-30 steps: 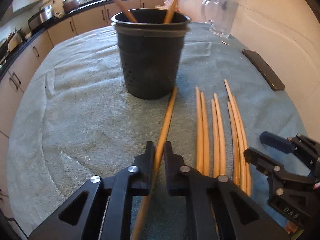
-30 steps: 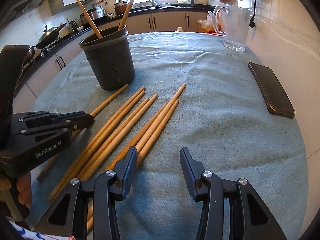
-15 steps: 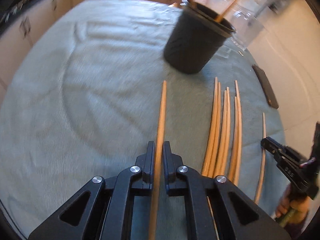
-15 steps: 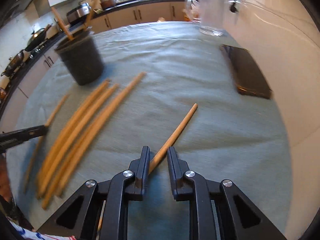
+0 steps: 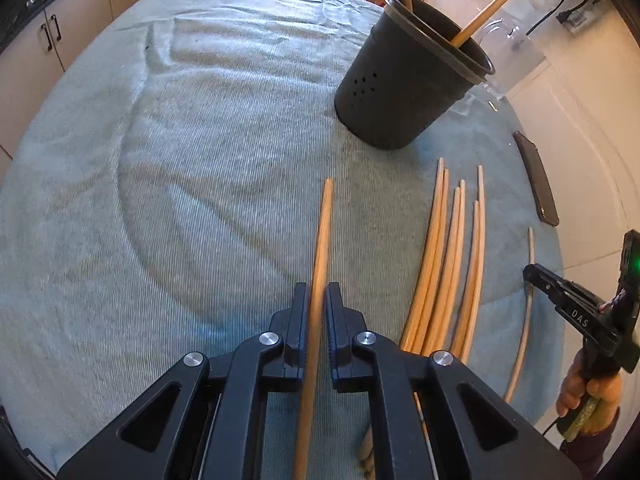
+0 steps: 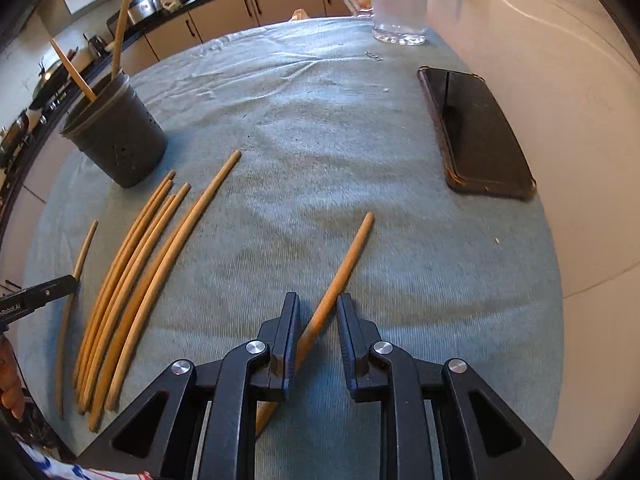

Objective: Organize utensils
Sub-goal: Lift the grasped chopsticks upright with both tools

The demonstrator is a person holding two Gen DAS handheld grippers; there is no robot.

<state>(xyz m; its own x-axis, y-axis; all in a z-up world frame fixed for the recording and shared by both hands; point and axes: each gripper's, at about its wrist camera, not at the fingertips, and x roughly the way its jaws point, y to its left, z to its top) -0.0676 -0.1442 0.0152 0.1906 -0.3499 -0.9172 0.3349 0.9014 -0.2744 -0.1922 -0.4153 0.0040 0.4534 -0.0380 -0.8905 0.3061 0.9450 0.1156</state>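
Observation:
My left gripper (image 5: pixel 317 308) is shut on a wooden chopstick (image 5: pixel 322 240) that points ahead over the cloth. A black perforated holder (image 5: pixel 408 80) with two chopsticks in it stands ahead to the right. Several loose chopsticks (image 5: pixel 448 264) lie in a bundle on the cloth to the right. In the right wrist view, my right gripper (image 6: pixel 318 320) stands a little open around a single chopstick (image 6: pixel 344 268) that lies slanted on the cloth, touching the left finger. The holder (image 6: pixel 116 140) is far left, and the bundle (image 6: pixel 136 264) lies left of me.
A dark phone (image 6: pixel 474 132) lies at the right near the white wall. A glass pitcher (image 6: pixel 396 4) stands at the back. The table is covered with a grey-green cloth (image 6: pixel 320 120). Kitchen cabinets (image 6: pixel 256 12) run behind.
My left gripper lifted its chopstick away from the holder and swung left. My right gripper closed on one chopstick, pulled it right of the bundle, and has now opened a little around it.

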